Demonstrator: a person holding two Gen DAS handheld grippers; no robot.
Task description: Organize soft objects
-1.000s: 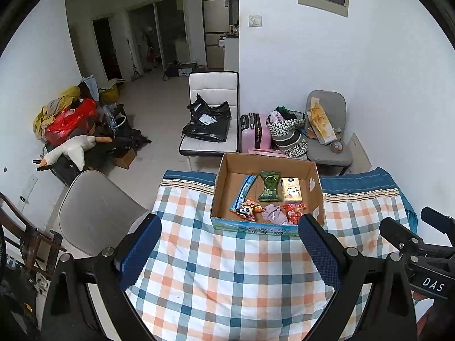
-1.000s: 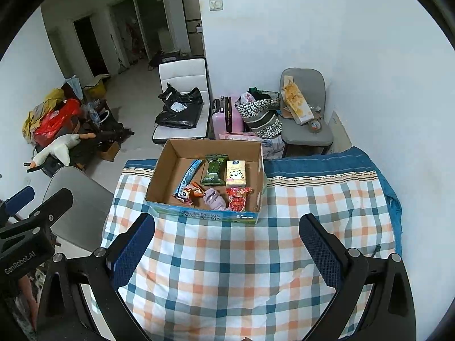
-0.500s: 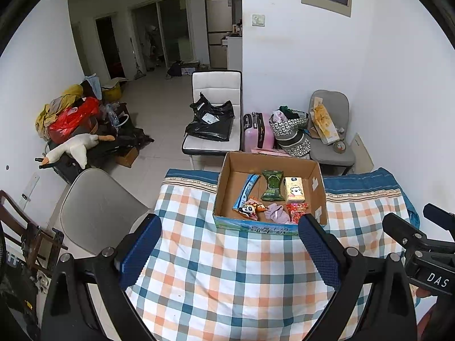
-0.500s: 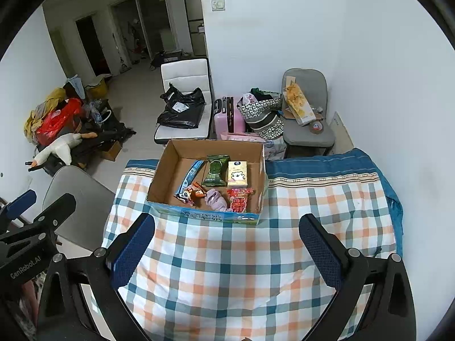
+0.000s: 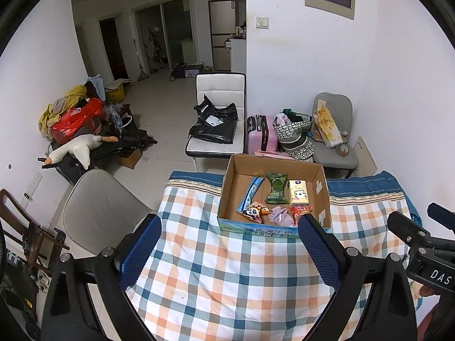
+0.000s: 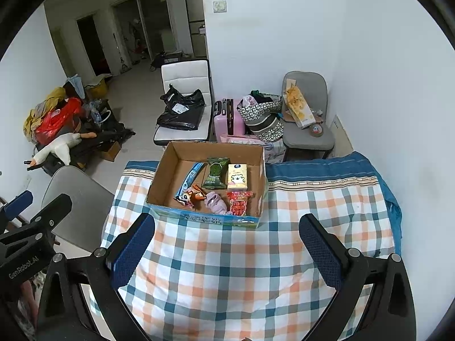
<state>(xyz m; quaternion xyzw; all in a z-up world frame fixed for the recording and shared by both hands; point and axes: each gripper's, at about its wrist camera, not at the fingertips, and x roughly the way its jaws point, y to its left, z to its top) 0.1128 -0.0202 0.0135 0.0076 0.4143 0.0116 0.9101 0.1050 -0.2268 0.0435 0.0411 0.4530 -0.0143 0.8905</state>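
Left wrist view: your left tongs point(image 5: 229, 244) gape wide, empty, as do your right tongs point(image 6: 227, 241). Cardboard box point(image 5: 320, 190) sits just ahead on the table point(image 5: 227, 278) (soft items corralled inside, easy reach).

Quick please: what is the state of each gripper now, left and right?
Left gripper: open, holding nothing, above the checked cloth.
Right gripper: open, holding nothing.

Black claws point(image 5: 227, 244) (silver screws) with blue pads point(image 6: 132, 251).
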